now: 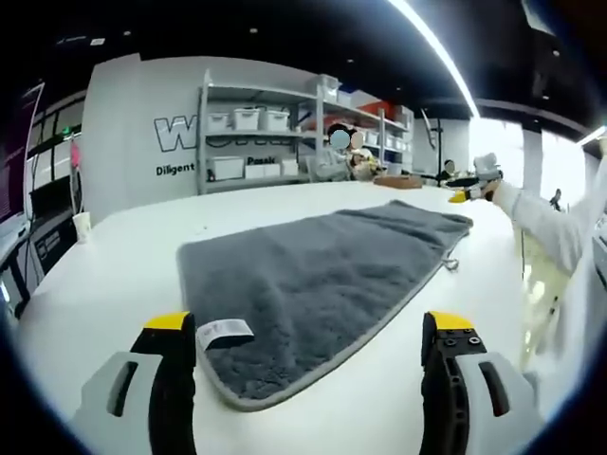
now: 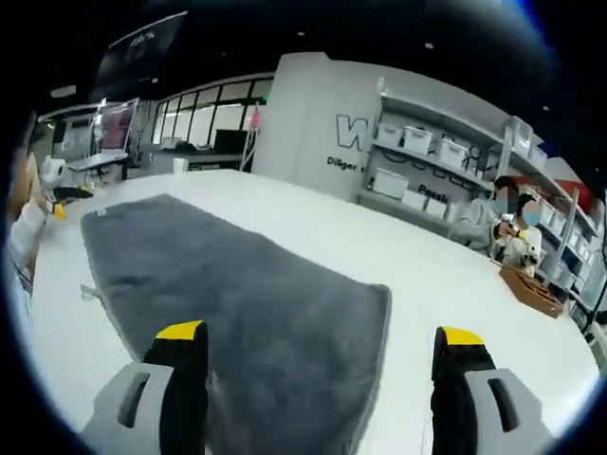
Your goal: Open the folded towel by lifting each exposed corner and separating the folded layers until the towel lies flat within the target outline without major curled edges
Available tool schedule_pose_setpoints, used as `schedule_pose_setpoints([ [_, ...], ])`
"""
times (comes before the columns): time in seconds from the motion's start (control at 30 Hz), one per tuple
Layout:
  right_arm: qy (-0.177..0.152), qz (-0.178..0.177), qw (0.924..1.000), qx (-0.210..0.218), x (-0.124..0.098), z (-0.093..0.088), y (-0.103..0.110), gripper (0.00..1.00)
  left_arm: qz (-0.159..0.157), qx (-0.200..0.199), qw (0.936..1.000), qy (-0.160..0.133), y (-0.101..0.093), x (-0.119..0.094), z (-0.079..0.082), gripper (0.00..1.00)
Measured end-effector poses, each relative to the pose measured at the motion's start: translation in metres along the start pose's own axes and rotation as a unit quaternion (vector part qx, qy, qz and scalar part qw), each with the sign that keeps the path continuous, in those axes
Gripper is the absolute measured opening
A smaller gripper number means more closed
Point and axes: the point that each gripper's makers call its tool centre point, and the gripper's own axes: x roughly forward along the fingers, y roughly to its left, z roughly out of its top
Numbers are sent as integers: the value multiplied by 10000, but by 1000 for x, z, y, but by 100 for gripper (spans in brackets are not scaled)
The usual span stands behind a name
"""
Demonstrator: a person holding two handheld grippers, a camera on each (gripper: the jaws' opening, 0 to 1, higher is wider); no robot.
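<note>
Left gripper view: towel (image 1: 318, 284) spreads grey across centre frame on the table (image 1: 114, 275); left gripper (image 1: 318, 346) gapes empty, right gripper (image 2: 322, 360) too. Smooth edges gently outward.

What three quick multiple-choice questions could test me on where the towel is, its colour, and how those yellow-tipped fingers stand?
1. Where does the towel lie?
A. on the white table
B. on the shelving unit
C. on the floor

2. What colour is the towel?
A. white
B. grey
C. red

3. How does the left gripper stand?
A. shut on the towel's label
B. shut on the towel's edge
C. open, holding nothing

Answers: 1 A, since the towel is spread flat on the white tabletop in both gripper views. 2 B, since its pile is dark grey with a lighter grey hem. 3 C, since the two yellow-tipped fingers stand wide apart, with the white label lying free beside one of them.
</note>
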Motion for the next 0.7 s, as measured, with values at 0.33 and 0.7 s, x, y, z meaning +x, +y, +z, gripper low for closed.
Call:
schedule_pose_setpoints([
  [0.33, 342, 249, 9983, 411, 89, -8, -47, 87, -10, -92, 9998, 175, 3, 3, -1, 99],
  [0.7, 390, -222, 9946, 936, 140, -16, -90, 67, 96, -106, 9995, 270, 18, 4, 3, 100],
])
